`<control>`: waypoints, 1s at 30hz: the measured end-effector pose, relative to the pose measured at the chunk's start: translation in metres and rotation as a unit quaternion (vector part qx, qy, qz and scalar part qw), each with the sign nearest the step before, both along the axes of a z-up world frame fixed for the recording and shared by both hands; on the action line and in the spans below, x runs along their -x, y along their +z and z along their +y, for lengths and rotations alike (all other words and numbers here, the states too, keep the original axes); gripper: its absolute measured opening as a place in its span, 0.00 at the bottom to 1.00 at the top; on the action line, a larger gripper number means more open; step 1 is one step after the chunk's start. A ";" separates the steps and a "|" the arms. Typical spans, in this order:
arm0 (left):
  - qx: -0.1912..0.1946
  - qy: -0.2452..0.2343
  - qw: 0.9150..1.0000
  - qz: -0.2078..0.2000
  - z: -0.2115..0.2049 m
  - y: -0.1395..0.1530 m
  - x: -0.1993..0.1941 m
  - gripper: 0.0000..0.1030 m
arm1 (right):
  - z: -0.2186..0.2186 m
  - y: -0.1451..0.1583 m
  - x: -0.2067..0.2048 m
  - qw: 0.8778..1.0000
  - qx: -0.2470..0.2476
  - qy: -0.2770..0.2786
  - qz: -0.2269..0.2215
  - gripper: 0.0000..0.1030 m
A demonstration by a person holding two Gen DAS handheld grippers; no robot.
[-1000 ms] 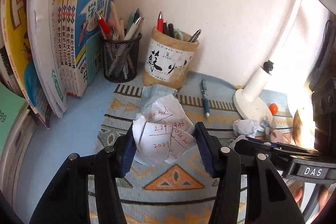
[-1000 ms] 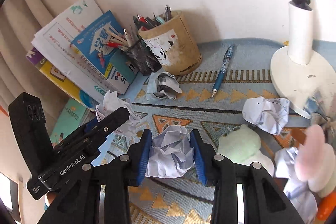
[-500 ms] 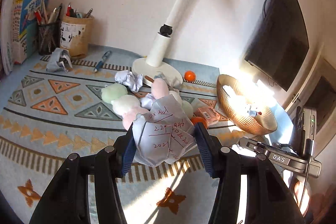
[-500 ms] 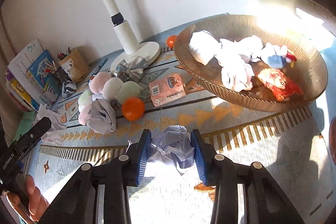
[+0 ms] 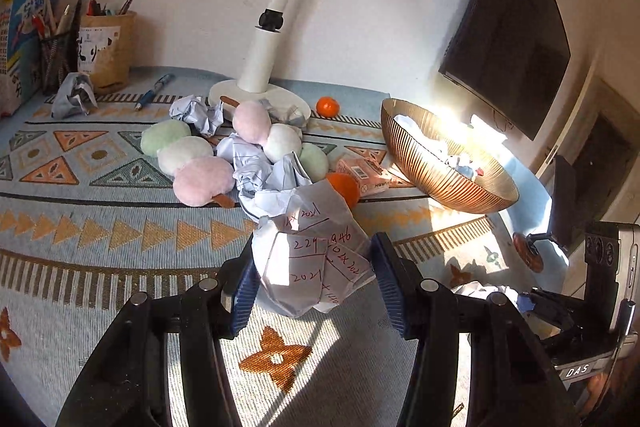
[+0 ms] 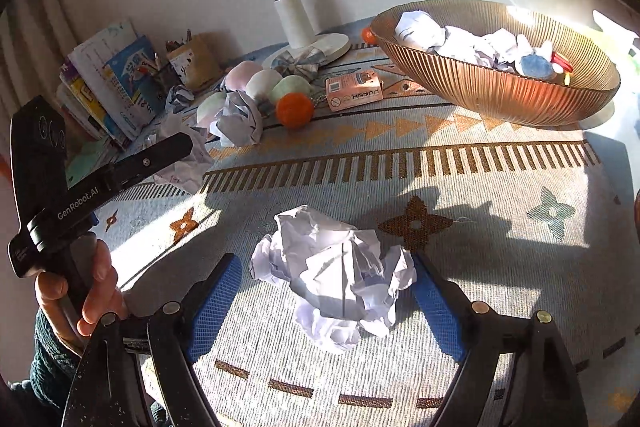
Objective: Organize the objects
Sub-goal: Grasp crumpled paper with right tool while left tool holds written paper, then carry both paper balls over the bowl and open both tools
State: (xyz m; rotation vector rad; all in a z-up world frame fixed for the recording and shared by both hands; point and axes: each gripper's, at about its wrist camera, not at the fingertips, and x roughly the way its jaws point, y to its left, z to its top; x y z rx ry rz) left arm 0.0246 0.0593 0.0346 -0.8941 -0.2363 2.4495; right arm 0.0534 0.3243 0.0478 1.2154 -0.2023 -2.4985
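Currently, status by item:

Task progress: partly done, judged from the layout. The ribbed bowl (image 6: 500, 95) already holds several crumpled papers and small toys.

Remaining items: loose paper wads (image 5: 264, 171) lie on the patterned mat (image 5: 100, 267) among the pastel plush skewers (image 5: 188, 159). Two orange balls (image 5: 328, 106), a small pink carton (image 6: 354, 91) and a blue pen (image 5: 154, 97) are also out on the mat. The pen cups (image 5: 106, 51) and books (image 6: 116, 87) stand at the far wall.

Left gripper (image 5: 314, 275): jaws partly closed, both blue pads pressing a crumpled sheet with red handwriting (image 5: 316, 259). The sheet is held clear of the mat, short of the bowl, which stands to the right in the left wrist view.

Right gripper (image 6: 326, 301): jaws have just been opening and stand spread wide. A white crumpled paper ball (image 6: 336, 275) sits between them. The left pad is clearly apart from it; the right pad is at its edge, and contact cannot be confirmed.

Paper ball location: on or just over the mat, well short of the bowl, not inside it. Judgement: this ball has yet to reach the bowl.

Person's hand (image 6: 80, 291): wrapped around the left gripper's handle.
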 end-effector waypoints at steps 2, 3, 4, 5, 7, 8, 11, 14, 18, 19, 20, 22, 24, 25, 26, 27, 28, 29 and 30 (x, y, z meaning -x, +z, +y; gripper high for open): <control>0.003 0.000 1.000 0.001 0.001 -0.001 -0.001 0.50 | 0.003 0.000 -0.002 1.000 0.001 0.007 -0.001 0.82; 0.007 0.001 1.000 0.003 0.002 -0.001 -0.001 0.50 | 0.005 0.000 -0.003 1.000 0.003 0.009 0.000 0.82; 0.011 0.001 1.000 0.005 0.003 -0.001 -0.002 0.50 | 0.007 0.000 -0.004 1.000 0.004 0.012 0.001 0.82; 0.015 0.000 1.000 0.007 0.004 -0.001 -0.002 0.50 | 0.008 0.001 -0.004 1.000 0.003 0.012 0.003 0.82; 0.022 -0.002 1.000 0.010 0.007 -0.001 -0.003 0.51 | 0.011 0.002 -0.001 1.000 -0.011 0.006 0.009 0.82; 0.024 -0.003 1.000 0.010 0.007 -0.001 -0.003 0.51 | 0.011 0.002 0.001 1.000 -0.017 0.004 0.009 0.83; 0.023 0.000 1.000 0.007 0.006 -0.001 -0.001 0.51 | 0.010 0.002 0.009 1.000 -0.014 0.010 0.008 0.83; 0.020 0.002 1.000 0.003 0.005 -0.002 0.000 0.51 | 0.000 -0.001 0.015 1.000 -0.014 0.024 0.007 0.83; 0.023 0.001 1.000 0.002 0.006 -0.003 0.000 0.51 | -0.021 -0.005 0.009 0.997 -0.054 0.045 0.026 0.64; 0.024 0.000 1.000 0.002 0.006 -0.003 0.000 0.51 | -0.023 -0.006 0.007 0.997 -0.058 0.048 0.027 0.58; 0.024 -0.001 1.000 0.002 0.006 -0.002 0.000 0.51 | -0.023 -0.005 0.006 0.997 -0.056 0.045 0.033 0.53; 0.024 0.000 1.000 0.003 0.006 -0.002 -0.001 0.51 | -0.021 -0.002 0.004 0.997 -0.058 0.039 0.037 0.47; 0.017 -0.006 1.000 -0.013 0.006 0.000 0.000 0.51 | -0.012 0.006 0.003 0.997 -0.051 0.024 0.045 0.45; -0.001 -0.015 1.000 -0.024 0.007 0.001 0.000 0.51 | -0.006 0.012 0.002 0.997 -0.047 0.013 0.051 0.45; -0.024 -0.029 0.999 -0.034 0.008 0.005 0.001 0.51 | 0.001 0.020 0.002 0.997 -0.045 0.002 0.059 0.45; -0.037 -0.042 0.998 -0.040 0.013 0.012 0.002 0.51 | 0.009 0.029 0.003 0.997 -0.042 -0.011 0.070 0.45; -0.039 -0.053 0.997 -0.037 0.022 0.021 0.004 0.51 | 0.018 0.038 0.005 0.996 -0.041 -0.025 0.081 0.45; -0.034 -0.061 0.997 -0.029 0.032 0.032 0.007 0.51 | 0.027 0.051 0.007 0.994 -0.038 -0.041 0.096 0.45; -0.028 -0.072 0.997 -0.018 0.046 0.044 0.010 0.51 | 0.037 0.063 0.011 0.991 -0.034 -0.057 0.112 0.45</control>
